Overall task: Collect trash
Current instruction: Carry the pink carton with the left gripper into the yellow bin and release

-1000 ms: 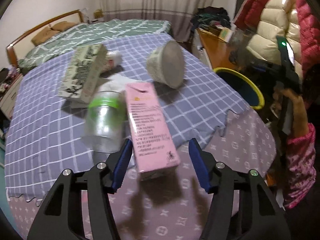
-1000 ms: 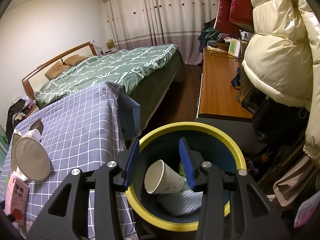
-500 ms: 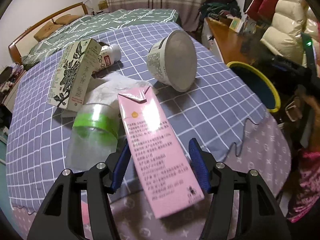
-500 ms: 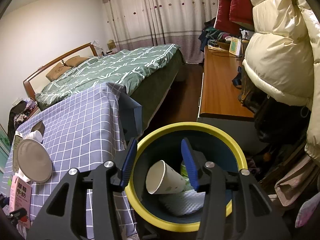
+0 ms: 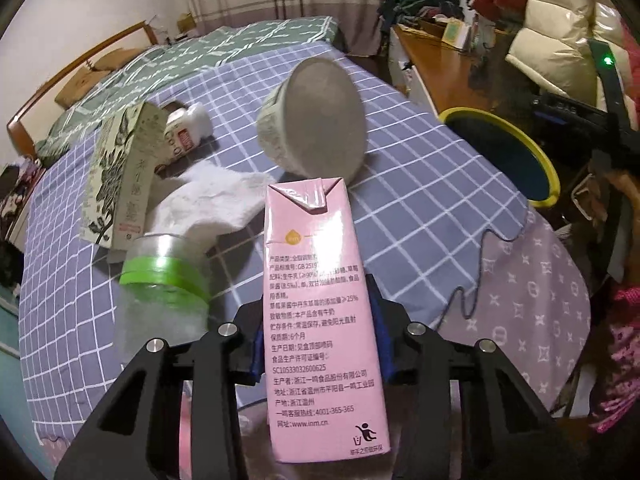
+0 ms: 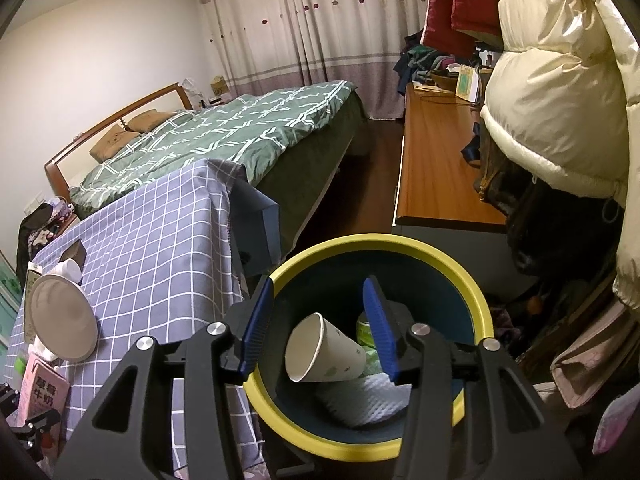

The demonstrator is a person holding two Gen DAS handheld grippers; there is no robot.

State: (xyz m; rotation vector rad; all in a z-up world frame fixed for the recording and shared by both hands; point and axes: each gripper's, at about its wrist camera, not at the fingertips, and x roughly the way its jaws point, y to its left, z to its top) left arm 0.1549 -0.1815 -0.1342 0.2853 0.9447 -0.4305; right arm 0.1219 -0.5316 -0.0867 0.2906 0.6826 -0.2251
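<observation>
Closing in from either side, your left gripper (image 5: 318, 344) jaws have just clamped the pink milk carton (image 5: 320, 320) beside the green-banded jar (image 5: 164, 300), while your right gripper (image 6: 316, 328) hangs empty, jaws apart, over the yellow-rimmed bin (image 6: 476, 292), ready to receive.

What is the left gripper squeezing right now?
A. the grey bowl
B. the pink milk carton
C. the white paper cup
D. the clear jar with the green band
B: the left gripper has its blue fingers pressed on both sides of the pink milk carton, while the jar and the bowl lie untouched on the checked cloth.
</observation>
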